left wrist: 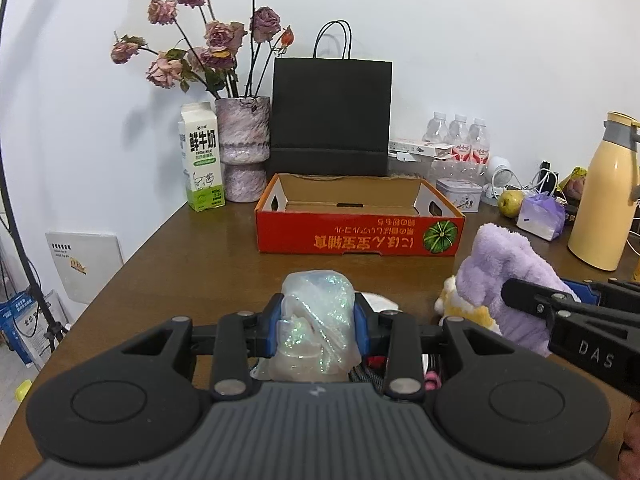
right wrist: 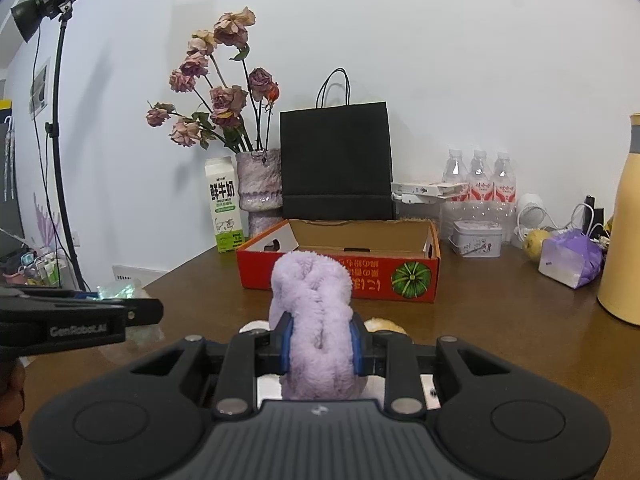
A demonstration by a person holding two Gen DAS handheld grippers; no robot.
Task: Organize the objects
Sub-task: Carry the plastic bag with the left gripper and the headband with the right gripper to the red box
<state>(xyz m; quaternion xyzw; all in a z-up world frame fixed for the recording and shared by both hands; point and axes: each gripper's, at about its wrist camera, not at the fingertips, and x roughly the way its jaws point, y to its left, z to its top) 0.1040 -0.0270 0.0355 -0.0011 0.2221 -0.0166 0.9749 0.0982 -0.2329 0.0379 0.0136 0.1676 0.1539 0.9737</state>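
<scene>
At the table's near edge, the left gripper (left wrist: 318,320) clamps a glittery plastic bundle (left wrist: 318,312) while the right gripper (right wrist: 319,344) squeezes a purple plush toy (right wrist: 314,320), both seemingly bound for the empty red box (left wrist: 360,236) mid-table.

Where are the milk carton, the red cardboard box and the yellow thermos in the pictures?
milk carton (left wrist: 202,156), left wrist view, on its front face.
red cardboard box (left wrist: 344,236), left wrist view, on its printed front wall.
yellow thermos (left wrist: 600,208), left wrist view, on its body.
</scene>
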